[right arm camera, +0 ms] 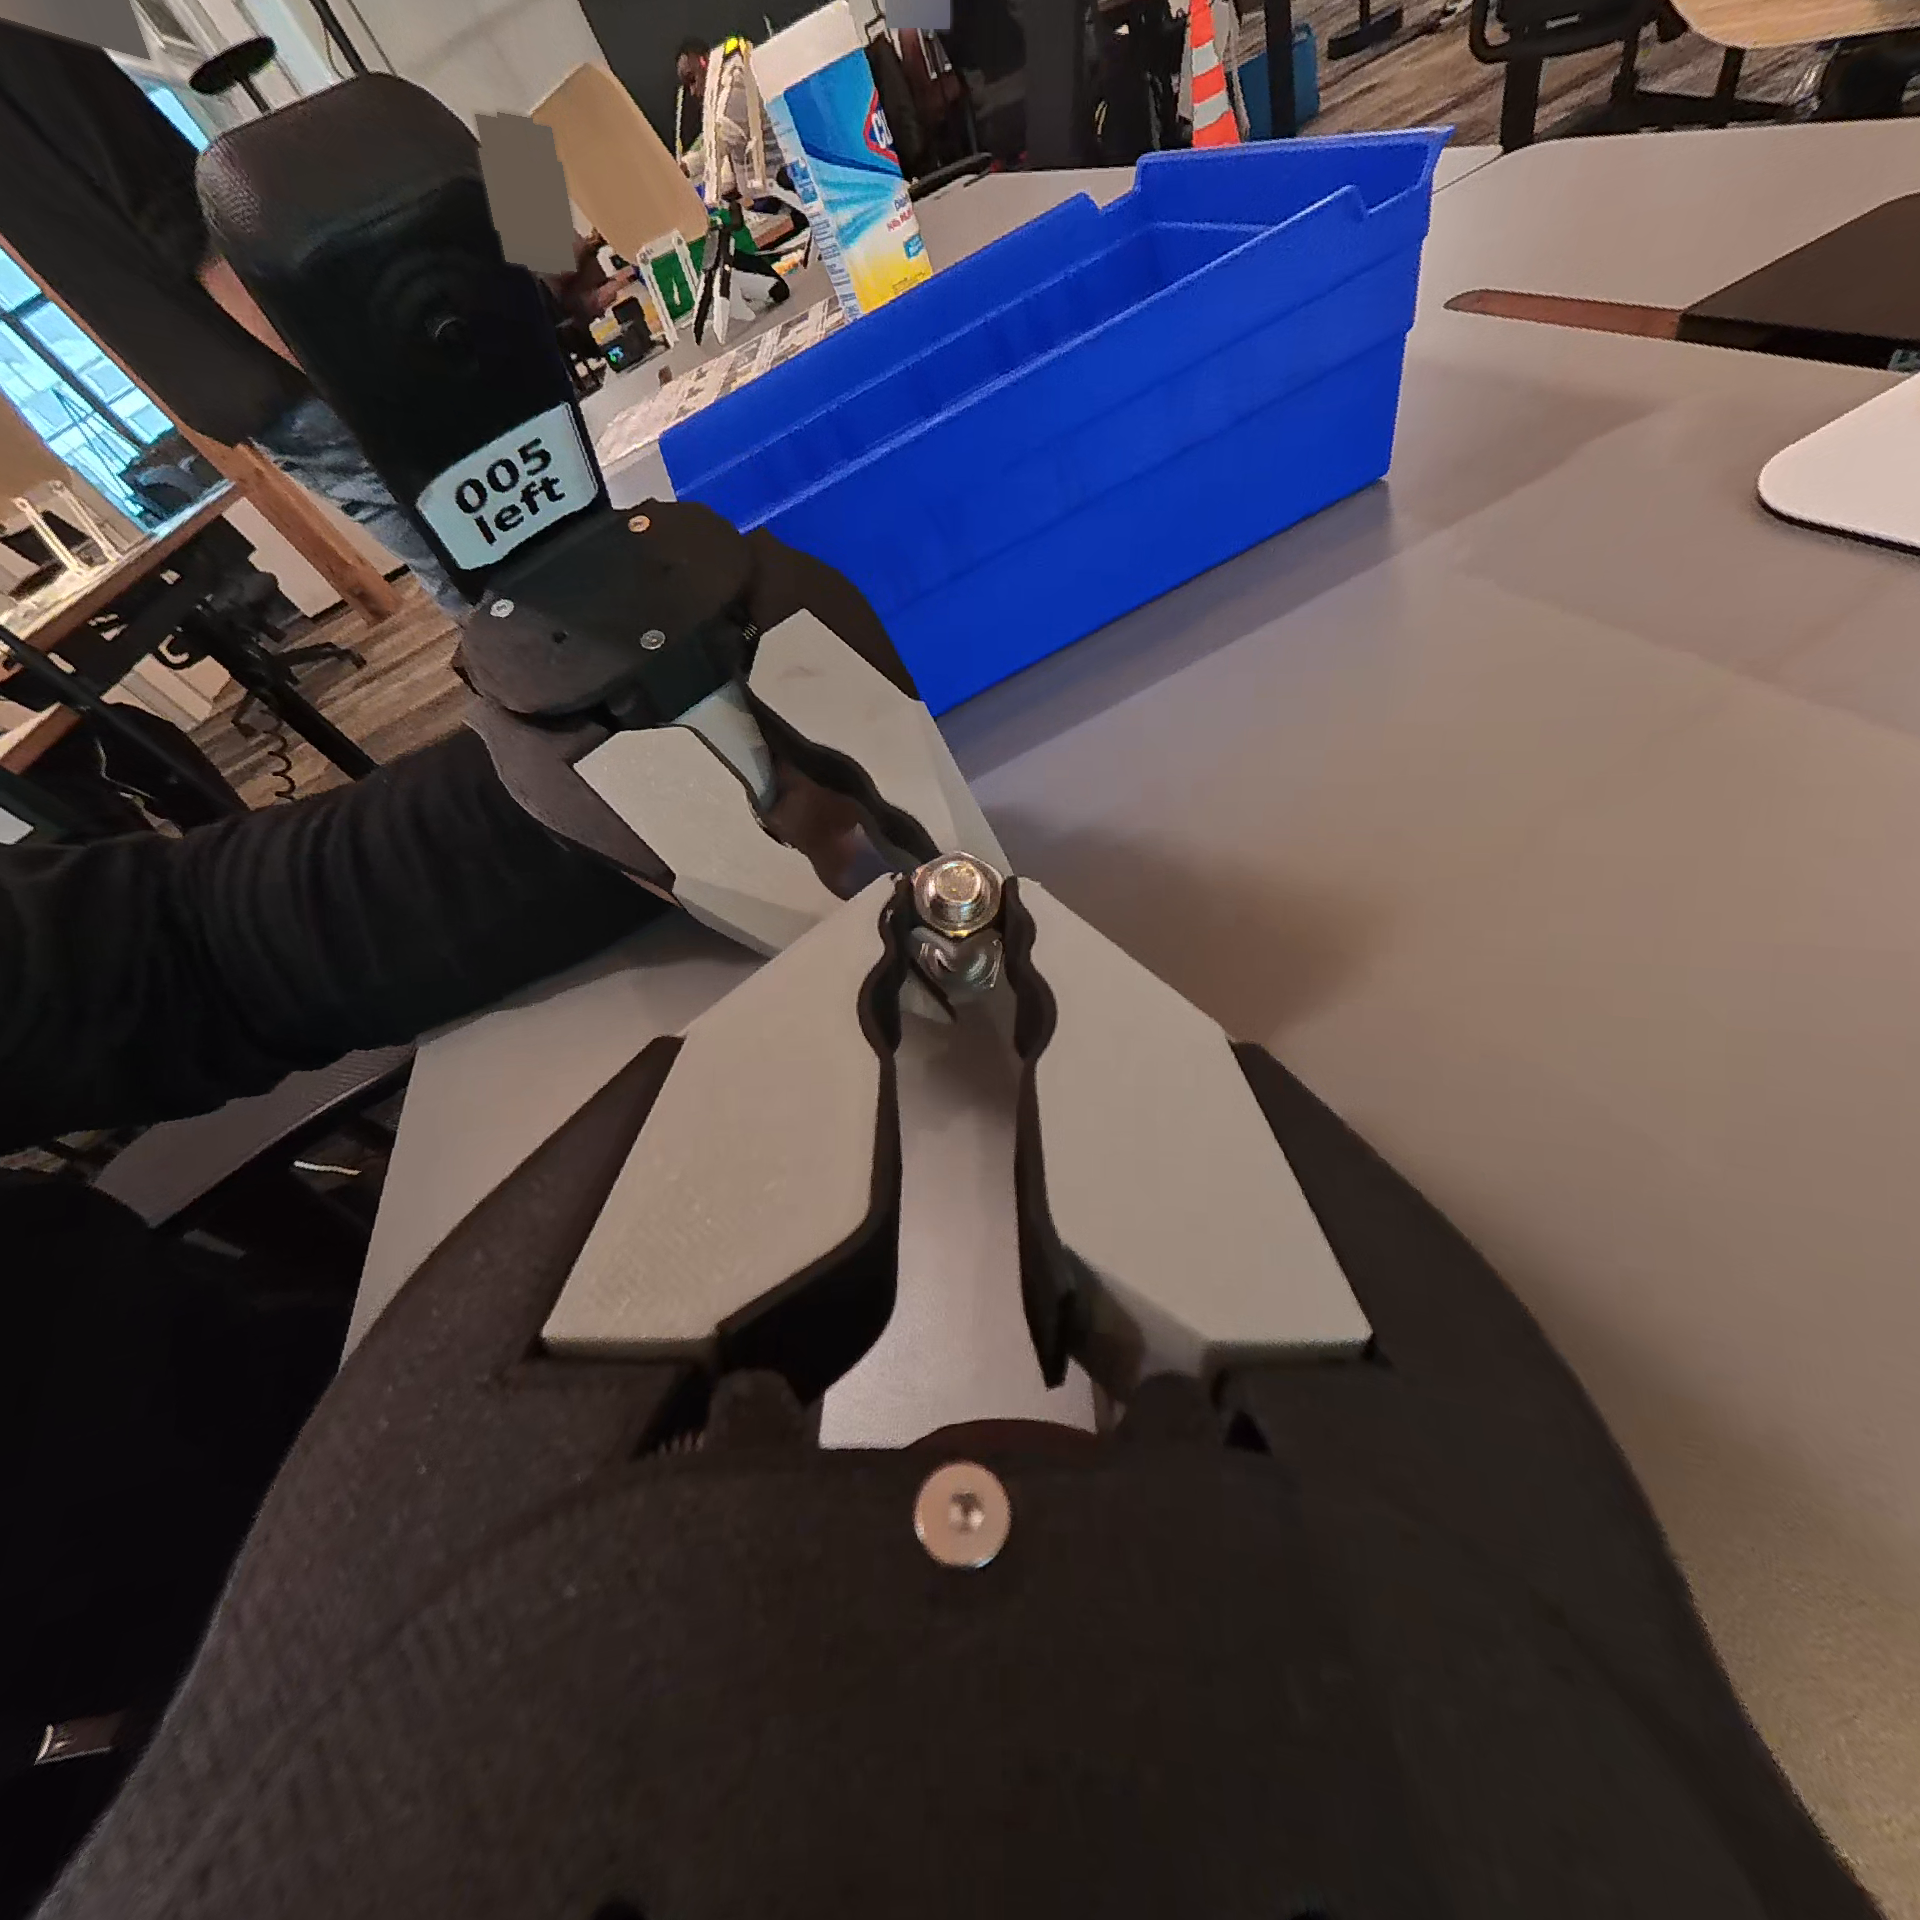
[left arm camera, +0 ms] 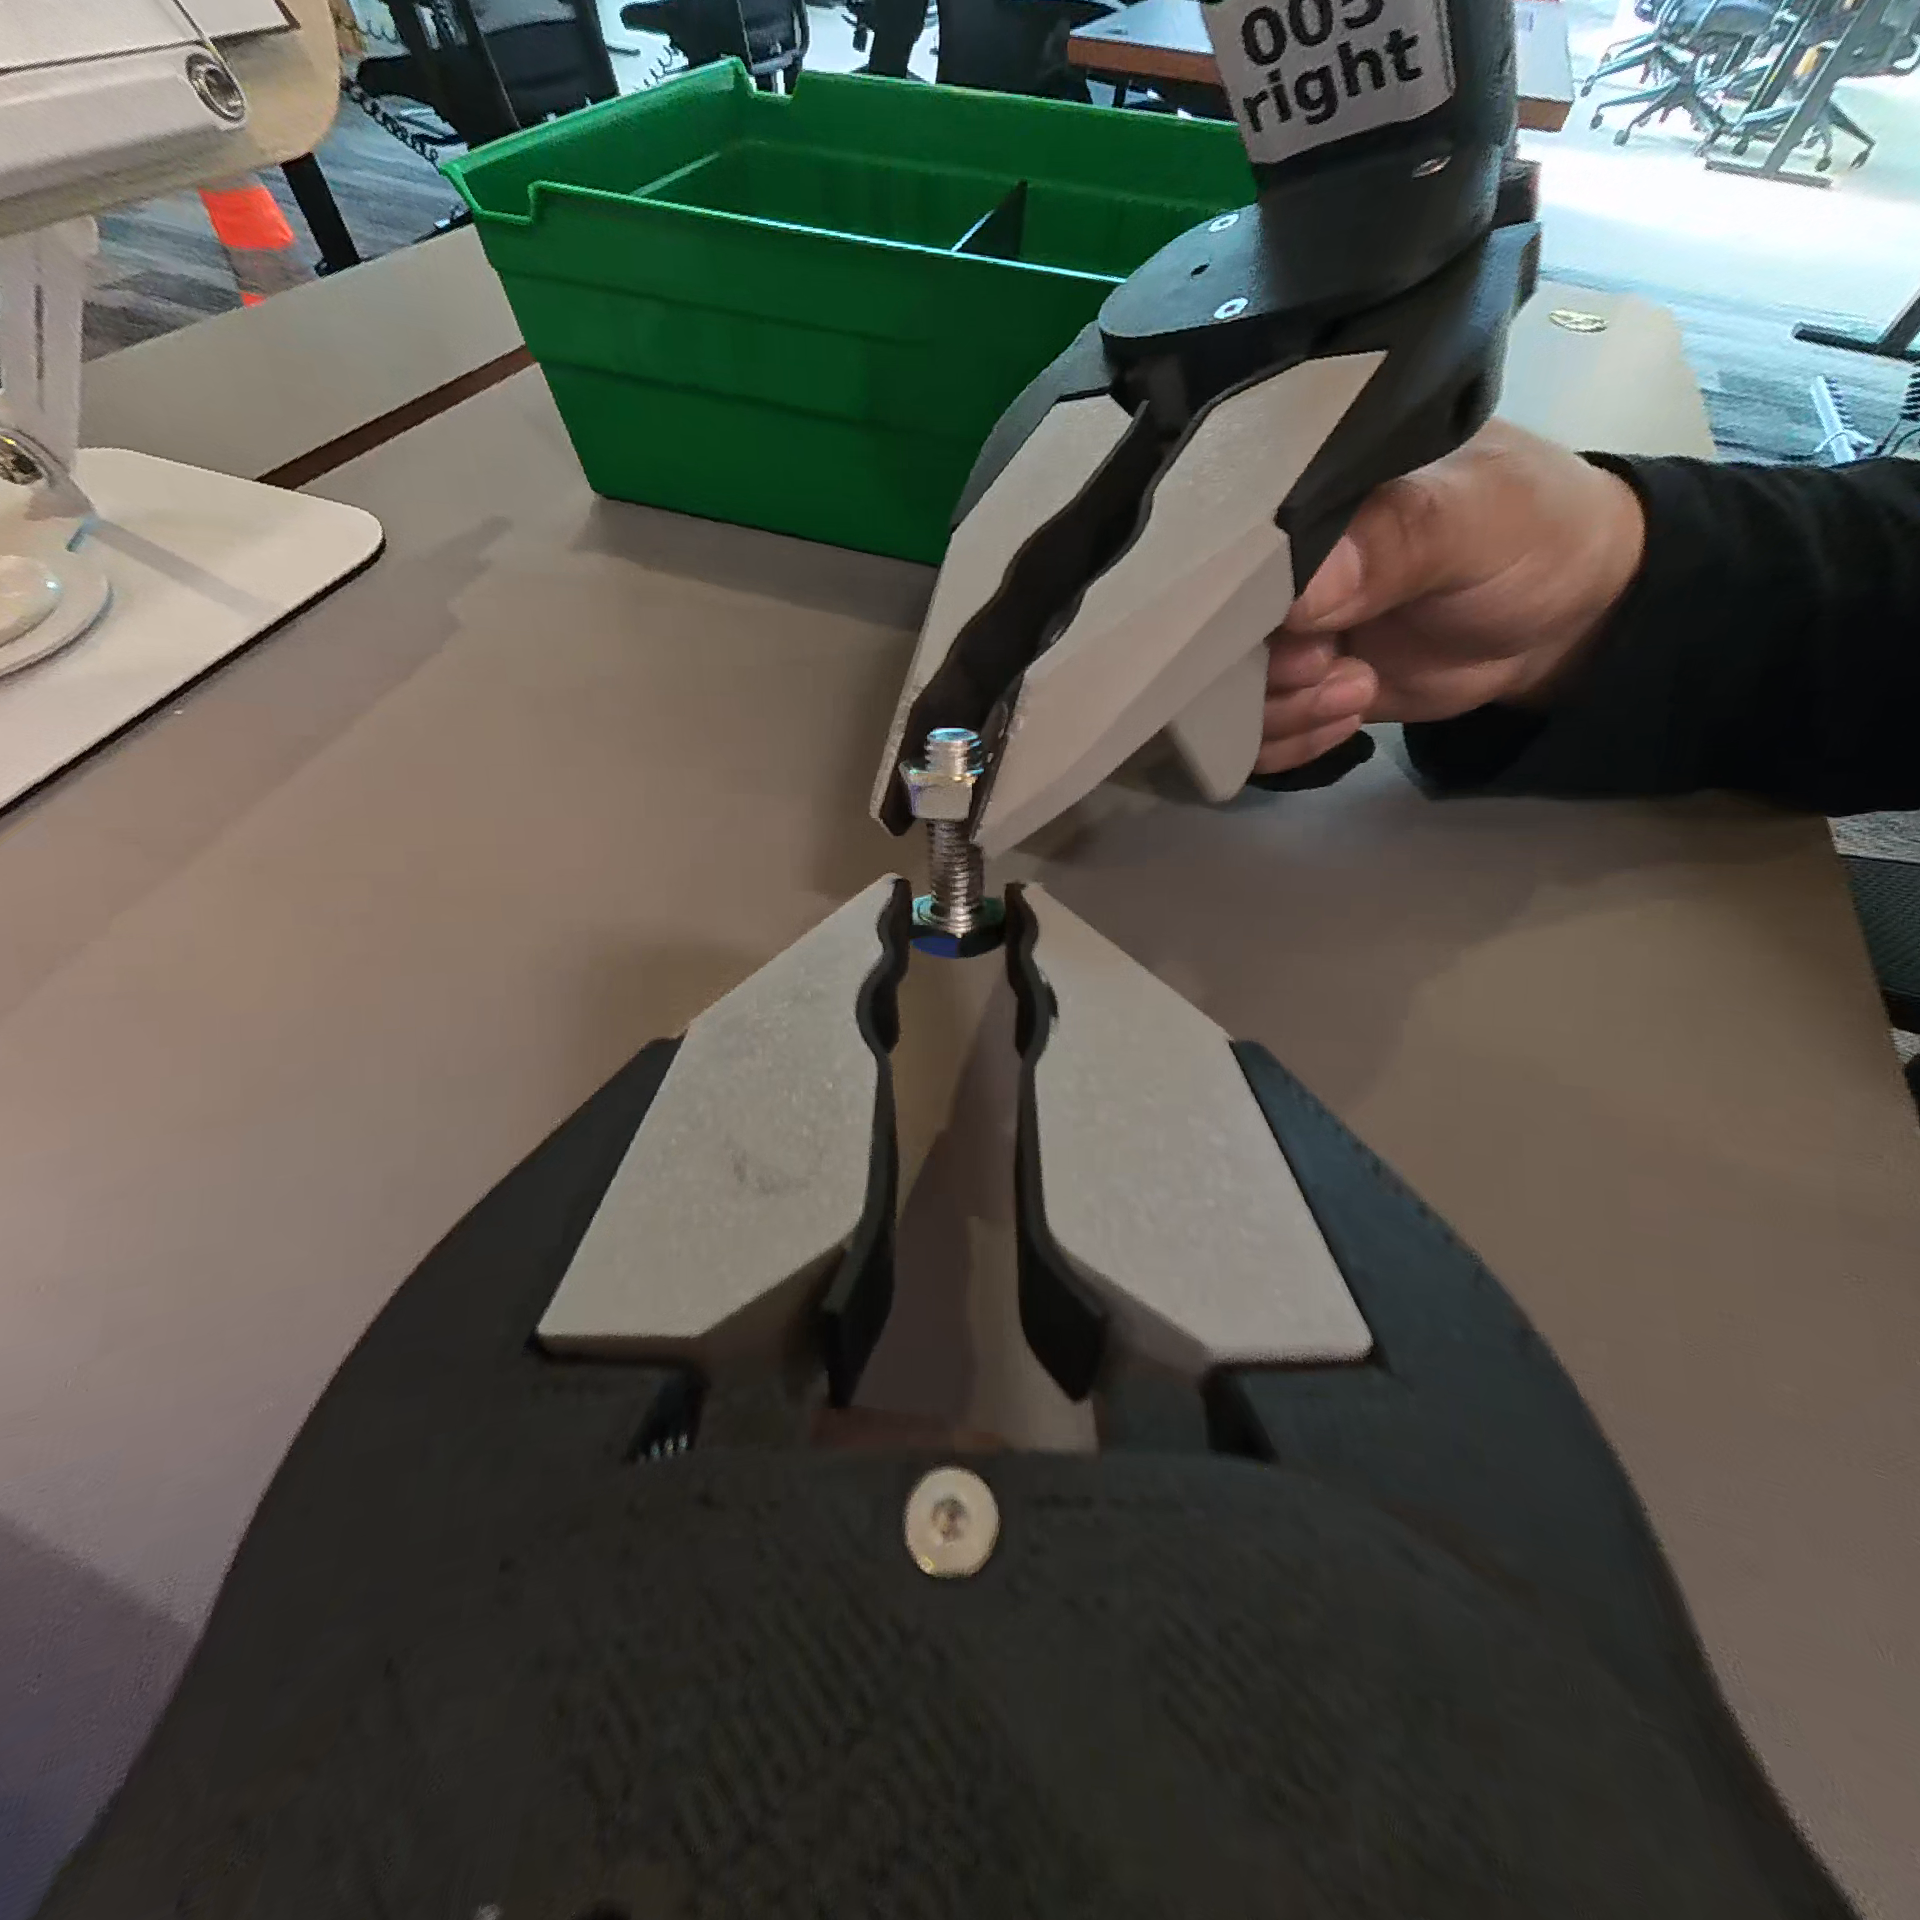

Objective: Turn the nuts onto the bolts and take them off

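A silver bolt point(left arm camera: 951, 868) stands upright above the grey table point(left arm camera: 520, 831). My left gripper point(left arm camera: 958, 914) is shut on the bolt's head at the bottom, its grey fingers point(left arm camera: 769, 1091) pointing forward. A silver hex nut point(left arm camera: 938, 787) sits near the bolt's top end. My right gripper point(left arm camera: 940, 800) comes down from the upper right and is shut on that nut. In the right wrist view the right gripper point(right arm camera: 956, 920) clamps the nut, with the bolt point(right arm camera: 956, 894) end showing between its tips. The left gripper point(right arm camera: 894, 847) reaches in from the left behind it.
A green bin point(left arm camera: 779, 343) with a divider stands just behind the bolt. A blue bin point(right arm camera: 1091, 436) stands farther along the table. A white stand base point(left arm camera: 156, 592) lies at the left. A wipes canister point(right arm camera: 842, 177) is behind the blue bin. A person's hand point(left arm camera: 1455, 613) holds the right gripper. My left and right fingertips are right by each other.
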`<state>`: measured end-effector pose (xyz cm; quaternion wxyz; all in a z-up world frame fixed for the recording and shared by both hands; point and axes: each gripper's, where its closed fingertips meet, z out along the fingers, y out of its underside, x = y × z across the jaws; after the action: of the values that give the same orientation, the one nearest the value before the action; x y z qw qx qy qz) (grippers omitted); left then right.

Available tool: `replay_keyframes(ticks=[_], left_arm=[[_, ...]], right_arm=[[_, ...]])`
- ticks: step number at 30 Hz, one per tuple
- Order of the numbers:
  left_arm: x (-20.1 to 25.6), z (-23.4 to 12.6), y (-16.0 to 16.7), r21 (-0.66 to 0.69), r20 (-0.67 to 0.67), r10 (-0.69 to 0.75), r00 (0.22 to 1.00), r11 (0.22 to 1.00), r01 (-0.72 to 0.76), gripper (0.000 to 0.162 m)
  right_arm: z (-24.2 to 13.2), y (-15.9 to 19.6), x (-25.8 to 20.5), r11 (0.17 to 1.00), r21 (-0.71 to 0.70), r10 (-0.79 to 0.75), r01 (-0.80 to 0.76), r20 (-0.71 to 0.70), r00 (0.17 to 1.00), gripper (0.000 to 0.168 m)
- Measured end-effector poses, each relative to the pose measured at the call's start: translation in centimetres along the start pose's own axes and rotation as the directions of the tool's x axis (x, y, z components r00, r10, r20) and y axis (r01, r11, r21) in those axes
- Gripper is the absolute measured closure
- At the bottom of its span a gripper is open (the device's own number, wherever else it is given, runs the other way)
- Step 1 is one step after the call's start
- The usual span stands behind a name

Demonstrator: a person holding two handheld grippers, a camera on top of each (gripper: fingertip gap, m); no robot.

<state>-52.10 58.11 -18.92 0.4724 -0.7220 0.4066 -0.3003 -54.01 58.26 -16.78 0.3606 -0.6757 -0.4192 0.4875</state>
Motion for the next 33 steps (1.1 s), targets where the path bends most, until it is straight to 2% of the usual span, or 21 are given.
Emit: replay_keyframes(ticks=[12, 18, 33], left_arm=[[0.4, 0.1, -1.2, 0.075, -0.024, -0.071, 0.997, 0.995, 0.072, 0.147], [0.8, 0.3, -0.2, 0.010, -0.070, -0.101, 0.992, 0.995, 0.102, 0.147], [0.8, -0.3, -0.6, 0.051, -0.110, -0.115, 0.987, 0.991, 0.121, 0.149]], right_arm=[[-0.5, -1.1, -0.3, 0.996, 0.073, 0.042, -0.046, 0.054, 0.998, 0.154], [-0.2, -0.1, -0.3, 1.000, 0.002, -0.015, 0.015, 0.018, 1.000, 0.154], [-0.2, -0.1, -0.1, 1.000, 0.003, 0.011, -0.011, 0.016, 1.000, 0.154]])
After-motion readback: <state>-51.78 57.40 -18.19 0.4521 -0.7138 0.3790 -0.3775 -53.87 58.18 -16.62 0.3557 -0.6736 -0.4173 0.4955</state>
